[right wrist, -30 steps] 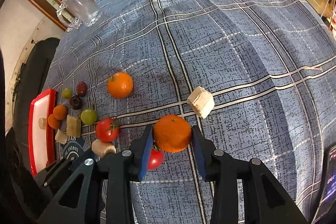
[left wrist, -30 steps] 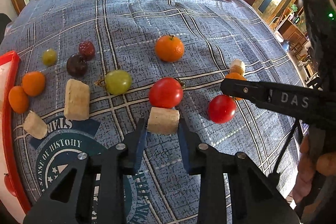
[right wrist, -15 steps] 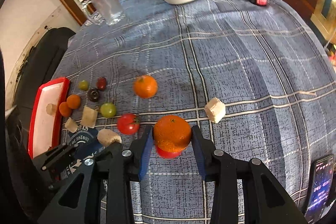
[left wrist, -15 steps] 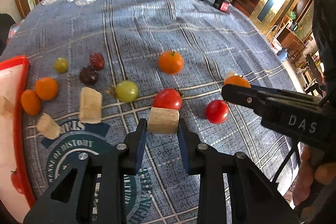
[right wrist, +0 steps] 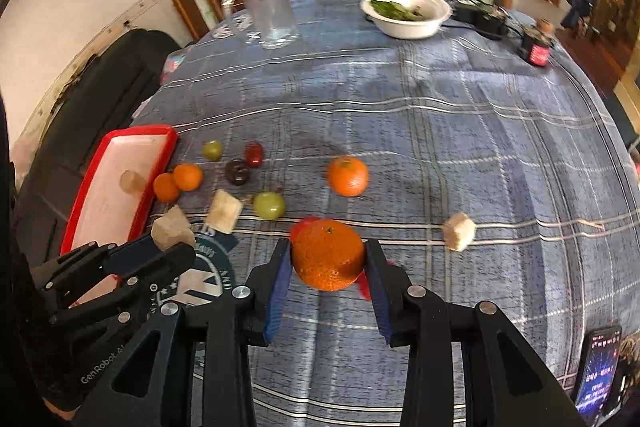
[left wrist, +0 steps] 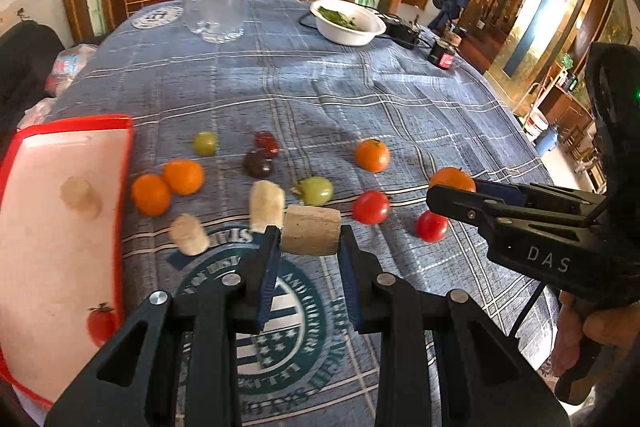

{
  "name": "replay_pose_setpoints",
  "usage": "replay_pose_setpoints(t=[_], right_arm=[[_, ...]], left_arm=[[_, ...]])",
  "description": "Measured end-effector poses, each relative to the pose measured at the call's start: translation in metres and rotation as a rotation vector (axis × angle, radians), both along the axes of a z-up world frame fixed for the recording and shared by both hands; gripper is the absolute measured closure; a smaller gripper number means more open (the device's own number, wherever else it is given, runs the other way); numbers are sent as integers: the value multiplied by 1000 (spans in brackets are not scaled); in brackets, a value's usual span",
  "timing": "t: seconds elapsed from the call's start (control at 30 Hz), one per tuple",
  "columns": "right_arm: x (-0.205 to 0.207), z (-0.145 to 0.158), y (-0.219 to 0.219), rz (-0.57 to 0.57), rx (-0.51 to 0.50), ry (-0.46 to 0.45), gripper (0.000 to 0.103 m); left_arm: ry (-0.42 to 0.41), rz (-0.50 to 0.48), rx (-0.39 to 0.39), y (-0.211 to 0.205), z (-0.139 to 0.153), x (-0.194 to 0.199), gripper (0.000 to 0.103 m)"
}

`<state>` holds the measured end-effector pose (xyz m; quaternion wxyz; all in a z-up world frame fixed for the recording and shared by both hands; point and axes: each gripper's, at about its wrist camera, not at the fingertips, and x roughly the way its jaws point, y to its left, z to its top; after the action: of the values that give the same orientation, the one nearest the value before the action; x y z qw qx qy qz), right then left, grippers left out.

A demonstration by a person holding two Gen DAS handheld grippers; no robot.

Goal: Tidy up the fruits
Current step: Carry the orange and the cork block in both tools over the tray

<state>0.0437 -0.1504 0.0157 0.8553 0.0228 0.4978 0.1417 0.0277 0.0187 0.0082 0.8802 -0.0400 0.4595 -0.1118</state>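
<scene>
My left gripper [left wrist: 310,247] is shut on a tan fruit chunk [left wrist: 310,235], held above the blue checked tablecloth. My right gripper [right wrist: 326,267] is shut on an orange [right wrist: 328,255], also lifted off the cloth. A red-rimmed tray [left wrist: 120,187] lies at the left with one tan chunk [left wrist: 80,195] and a small tomato [left wrist: 102,321] in it. Loose on the cloth are two small oranges [left wrist: 168,185], a larger orange [left wrist: 372,155], a green fruit [left wrist: 316,191], two red tomatoes [left wrist: 370,207], dark fruits [left wrist: 260,163], and more tan chunks [left wrist: 266,201]. Another chunk [right wrist: 460,231] sits apart at the right.
A glass mug [left wrist: 220,1] and a white bowl of greens [left wrist: 348,23] stand at the far side, with dark gadgets [left wrist: 440,55] beside the bowl. A phone [right wrist: 600,371] lies at the near right edge. A dark chair [right wrist: 100,87] stands beyond the table's left edge.
Both grippers rose and tilted up with their loads, so more of the far table and room shows. The tray came further into view on the left.
</scene>
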Motion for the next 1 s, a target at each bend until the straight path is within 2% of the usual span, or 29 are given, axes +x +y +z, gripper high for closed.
replay_pose_setpoints(t=[0.43, 1.0], right_arm=[[-7, 8, 52, 97, -13, -33, 66], [-13, 11, 97, 179, -30, -46, 66]], left_arm=[[-1, 85, 10, 40, 4, -13, 77], [-14, 196, -26, 91, 8, -30, 77]])
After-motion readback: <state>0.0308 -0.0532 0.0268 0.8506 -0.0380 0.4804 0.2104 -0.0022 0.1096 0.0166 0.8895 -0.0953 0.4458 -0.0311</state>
